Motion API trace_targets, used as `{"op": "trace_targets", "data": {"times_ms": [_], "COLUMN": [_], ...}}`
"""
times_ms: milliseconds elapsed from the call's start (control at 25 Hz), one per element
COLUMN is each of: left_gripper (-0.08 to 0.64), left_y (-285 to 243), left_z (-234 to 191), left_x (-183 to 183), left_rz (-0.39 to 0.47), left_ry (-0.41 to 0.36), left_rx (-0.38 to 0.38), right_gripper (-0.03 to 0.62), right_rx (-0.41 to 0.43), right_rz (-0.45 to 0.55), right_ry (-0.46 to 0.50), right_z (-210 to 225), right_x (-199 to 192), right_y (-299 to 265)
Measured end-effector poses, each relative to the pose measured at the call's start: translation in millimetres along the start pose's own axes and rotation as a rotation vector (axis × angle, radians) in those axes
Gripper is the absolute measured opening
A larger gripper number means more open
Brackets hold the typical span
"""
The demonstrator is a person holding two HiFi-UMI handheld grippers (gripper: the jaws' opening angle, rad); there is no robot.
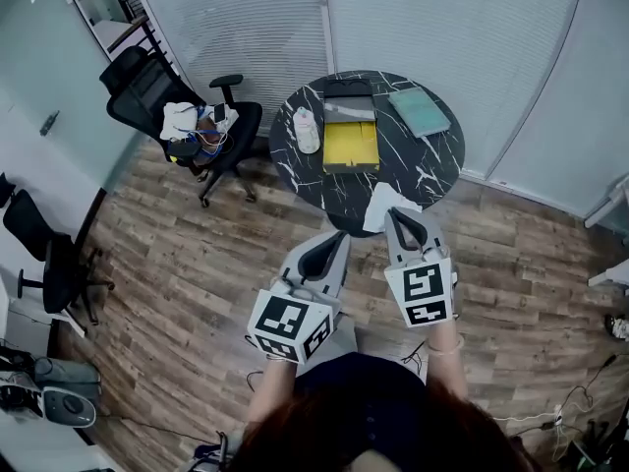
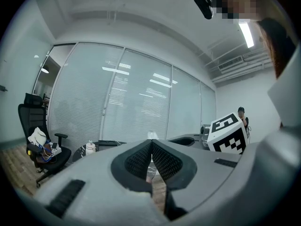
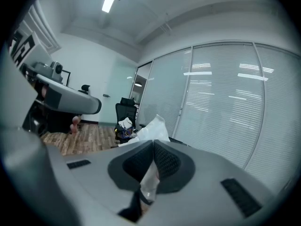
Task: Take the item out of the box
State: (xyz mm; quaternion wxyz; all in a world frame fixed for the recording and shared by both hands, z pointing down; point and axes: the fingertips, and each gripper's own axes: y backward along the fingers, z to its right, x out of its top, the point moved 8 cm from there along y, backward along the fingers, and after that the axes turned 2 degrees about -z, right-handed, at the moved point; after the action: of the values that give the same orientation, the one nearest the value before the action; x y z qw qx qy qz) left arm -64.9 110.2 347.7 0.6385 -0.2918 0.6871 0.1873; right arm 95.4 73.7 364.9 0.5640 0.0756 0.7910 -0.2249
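An open box [image 1: 351, 146] with a yellow inside lies on the round black marble table [image 1: 413, 170]. My right gripper [image 1: 395, 212] hovers over the table's near edge, shut on a white plastic packet [image 1: 385, 205]. In the right gripper view the packet [image 3: 154, 127] sticks up and out from between the closed jaws of that gripper [image 3: 153, 142]. My left gripper [image 1: 339, 236] is held beside it, off the table's near edge and above the floor. Its jaws meet with nothing between them, as the left gripper view shows [image 2: 151, 142].
A teal book [image 1: 420, 111] and a white bottle [image 1: 307, 130] lie on the table either side of the box. A black office chair [image 1: 182, 116] loaded with clutter stands left of the table. Another chair [image 1: 49, 254] is at the far left. Glass walls with blinds run behind.
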Motion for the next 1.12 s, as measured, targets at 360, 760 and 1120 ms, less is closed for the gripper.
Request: {"op": "trace_targets", "data": {"times_ms": [360,760,1120], "left_gripper": [0.026,0.026,0.026], "left_y": [19.9,39.5,50.2], "left_z": [28.5,56.7,68.7], "left_x": [-6.3,-7.8,-7.1], "left_rz": [0.0,0.004,0.016], "left_ry": [-0.006,-0.014,-0.022], "left_rx": [0.008,0.021,0.032], "right_gripper": [0.025,0.025,0.025], "right_rx": [0.005,0.016,0.012], "right_rz": [0.028,0.074,0.117], "right_ry": [-0.028,-0.065,-0.113], "right_z": [-7.6,-12.3,-10.6], "right_x": [-5.8,-4.4,-5.5], "right_y": [38.4,82.4,109.8]}}
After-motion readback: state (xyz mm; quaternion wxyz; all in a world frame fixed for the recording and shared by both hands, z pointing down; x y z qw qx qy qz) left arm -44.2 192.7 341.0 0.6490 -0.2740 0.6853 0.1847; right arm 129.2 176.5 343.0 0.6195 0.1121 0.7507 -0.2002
